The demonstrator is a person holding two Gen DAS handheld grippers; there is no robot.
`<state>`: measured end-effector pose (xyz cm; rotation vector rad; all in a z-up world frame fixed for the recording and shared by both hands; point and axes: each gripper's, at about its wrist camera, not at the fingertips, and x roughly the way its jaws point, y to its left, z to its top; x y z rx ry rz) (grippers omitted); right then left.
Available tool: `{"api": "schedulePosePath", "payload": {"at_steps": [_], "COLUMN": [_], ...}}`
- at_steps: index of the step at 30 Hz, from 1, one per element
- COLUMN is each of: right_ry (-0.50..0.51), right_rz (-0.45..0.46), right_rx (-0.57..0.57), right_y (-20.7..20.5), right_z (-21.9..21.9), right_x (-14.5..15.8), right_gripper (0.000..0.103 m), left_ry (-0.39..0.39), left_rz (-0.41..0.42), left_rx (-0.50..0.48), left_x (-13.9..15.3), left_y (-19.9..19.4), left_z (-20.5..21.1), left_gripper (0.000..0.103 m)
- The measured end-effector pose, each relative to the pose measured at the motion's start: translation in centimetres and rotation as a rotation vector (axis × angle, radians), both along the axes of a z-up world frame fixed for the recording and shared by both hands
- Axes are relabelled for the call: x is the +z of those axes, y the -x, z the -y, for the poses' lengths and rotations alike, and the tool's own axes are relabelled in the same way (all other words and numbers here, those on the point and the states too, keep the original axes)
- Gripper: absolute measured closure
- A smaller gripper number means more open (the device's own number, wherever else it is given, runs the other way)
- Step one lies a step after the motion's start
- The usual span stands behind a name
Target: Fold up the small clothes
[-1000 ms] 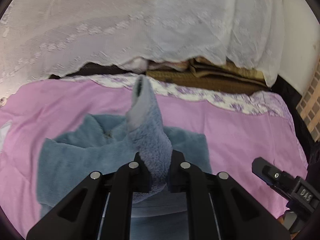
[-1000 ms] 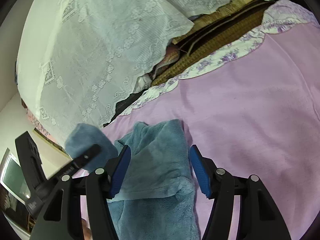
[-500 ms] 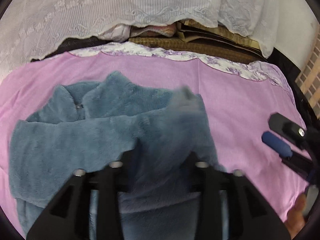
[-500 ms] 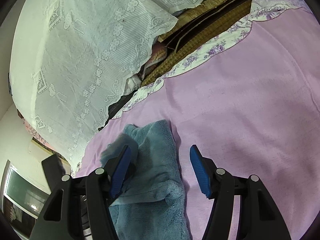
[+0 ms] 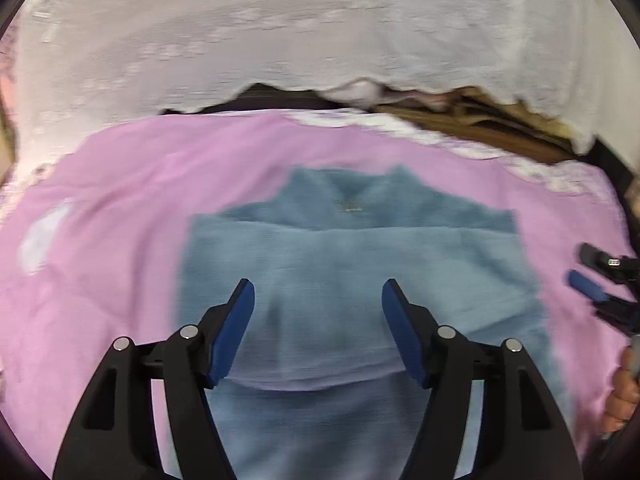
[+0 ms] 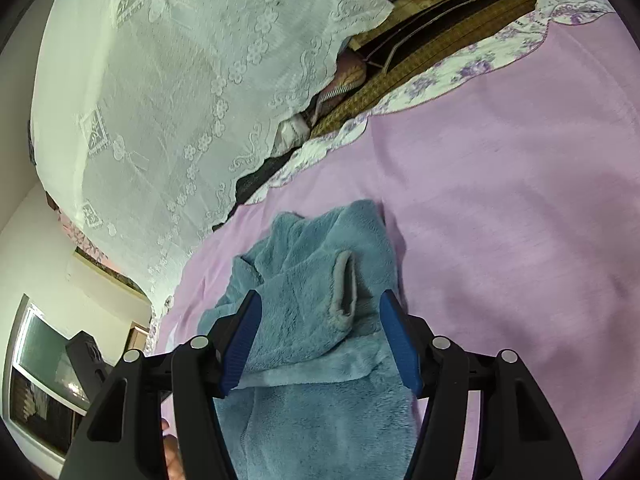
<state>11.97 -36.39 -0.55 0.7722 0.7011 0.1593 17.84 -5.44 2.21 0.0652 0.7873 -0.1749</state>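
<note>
A blue fleece garment (image 5: 352,252) lies flat on the pink blanket (image 5: 120,220), collar away from me, one sleeve folded across its body. My left gripper (image 5: 318,286) hovers over its lower half. Its jaws are opening and the pads press on nothing. In the right wrist view the garment (image 6: 304,320) shows the folded sleeve's grey cuff (image 6: 346,292) lying on top. My right gripper (image 6: 320,298) stands open just above that cuff, without touching the cloth. It also shows at the right edge of the left wrist view, as the right gripper (image 5: 588,270).
A white lace cover (image 5: 280,32) hangs behind the bed, with stacked brown mats (image 5: 480,128) under it at the back right. The blanket's floral border (image 6: 460,72) marks the far edge. A hand (image 5: 624,392) shows at the right edge.
The left gripper let go of the raised sleeve, opened and drew back. The sleeve now lies folded across the garment. The right gripper shifted slightly and stayed open.
</note>
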Motion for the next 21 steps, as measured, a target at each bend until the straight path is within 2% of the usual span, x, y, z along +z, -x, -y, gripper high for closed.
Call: {"api": "schedulePosePath", "payload": {"at_steps": [2, 3, 4, 6, 8, 11, 17, 21], "right_ry": [0.028, 0.049, 0.087, 0.158, 0.233, 0.284, 0.336, 0.373], "right_rz": [-0.018, -0.027, -0.036, -0.054, -0.091, -0.094, -0.06, 0.025], "right_rx": [0.007, 0.011, 0.014, 0.018, 0.021, 0.029, 0.016, -0.03], "right_y": [-0.4, -0.7, -1.0, -1.5, -2.1, -2.3, -1.5, -0.3], "right_z": [-0.8, -1.3, -2.0, -3.1, -4.0, -4.3, -4.8, -4.9], "right_x": [-0.5, -0.8, -0.9, -1.3, -2.2, -3.2, -3.1, -1.4], "right_gripper": [0.041, 0.045, 0.048, 0.063, 0.069, 0.071, 0.071, 0.069], "left_ry": [-0.084, -0.124, -0.168, -0.226, -0.254, -0.252, -0.187, -0.184], "left_rz": [0.014, 0.026, 0.042, 0.058, 0.069, 0.077, 0.133, 0.22], "left_rx": [0.05, 0.069, 0.086, 0.109, 0.12, 0.107, 0.101, 0.112], "left_x": [-0.7, -1.1, -1.6, -2.6, -3.6, -4.9, -4.2, -3.2], "left_y": [-0.3, -0.3, -0.3, -0.5, -0.6, -0.5, 0.2, 1.5], "left_z": [-1.1, -1.5, -1.8, -2.4, -2.9, -3.2, -3.9, -3.7], "left_gripper": [0.039, 0.039, 0.039, 0.039, 0.036, 0.035, 0.036, 0.036]}}
